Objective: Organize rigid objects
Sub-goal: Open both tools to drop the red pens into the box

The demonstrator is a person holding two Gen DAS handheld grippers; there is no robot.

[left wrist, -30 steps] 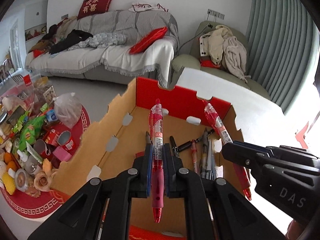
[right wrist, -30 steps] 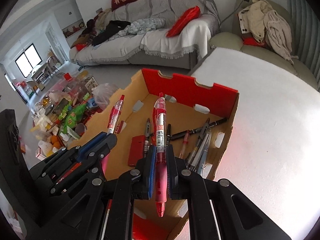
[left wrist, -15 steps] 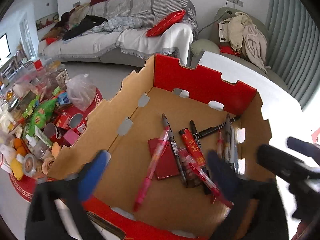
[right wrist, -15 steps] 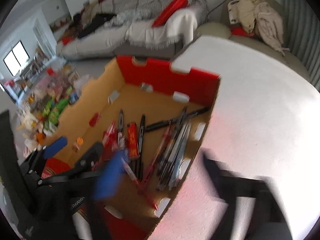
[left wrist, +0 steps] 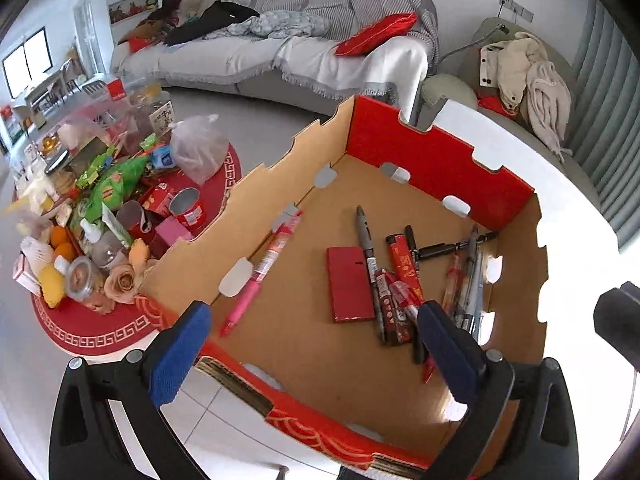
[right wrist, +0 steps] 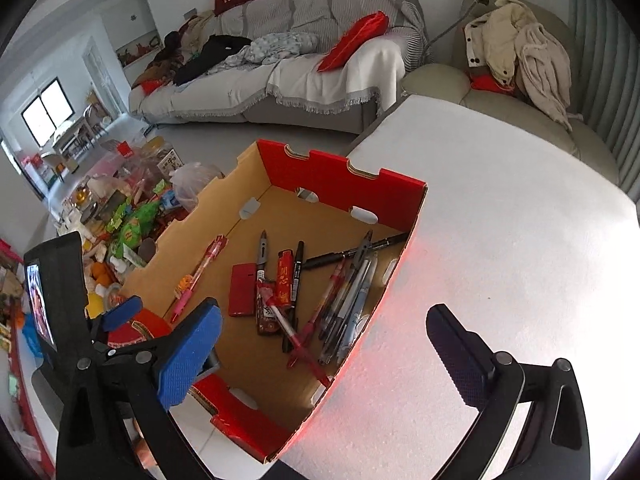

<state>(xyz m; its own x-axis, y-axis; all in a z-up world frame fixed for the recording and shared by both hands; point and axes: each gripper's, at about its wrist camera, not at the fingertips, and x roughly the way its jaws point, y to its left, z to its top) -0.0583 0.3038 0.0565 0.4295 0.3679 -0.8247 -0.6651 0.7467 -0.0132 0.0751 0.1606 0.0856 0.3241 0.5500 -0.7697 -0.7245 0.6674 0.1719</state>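
box: open corrugated cardboard box (left wrist: 436,164), red outer faces, plain brown inside, notched rim with oval cut-outs in the walls; stands at the edge of the white counter (right wrist: 520,240).
pink pen: slim plastic pen (left wrist: 260,276), translucent red barrel and pink grip, lies along the box's left wall.
pen heap: dark and red pens (right wrist: 344,300) crossed in a loose pile toward the right wall.
red case: flat glossy rectangle (left wrist: 350,284) on the box floor, between the pink pen and the heap.
left tongs: (left wrist: 316,356) blue ribbed pads wide apart, nothing between them, above the near rim.
right tongs: (right wrist: 332,356) spread wide, empty, straddling the box's right wall.
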